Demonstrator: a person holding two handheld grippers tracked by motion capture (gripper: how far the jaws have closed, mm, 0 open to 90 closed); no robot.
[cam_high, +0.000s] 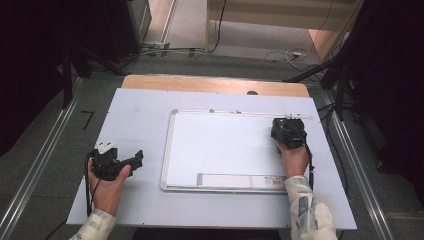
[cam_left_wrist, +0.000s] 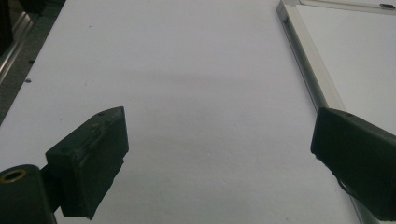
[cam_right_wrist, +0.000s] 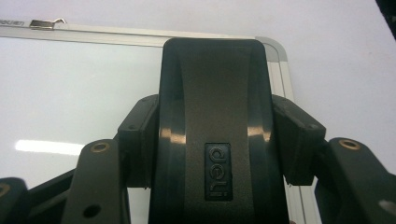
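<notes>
Right gripper (cam_right_wrist: 215, 140) is pinching the eraser (cam_right_wrist: 212, 116) across its sides: rigid, light plastic, likely slippery. Left gripper (cam_left_wrist: 219, 158) is idling, jaws spread.

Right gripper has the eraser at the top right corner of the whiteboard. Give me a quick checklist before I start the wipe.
1. Grip: right gripper fingers clamp both sides of the black eraser: ok.
2. Start position: eraser sits near the top right corner of the whiteboard: ok.
3. Eraser pad flat on the board: cannot tell, the underside is hidden.
4. Left gripper out of the wipe path: open, resting on the table left of the board frame: ok.
5. Board held against sliding: not ok, nothing holds it.
6. Marks to wipe: none visible on the board.
</notes>
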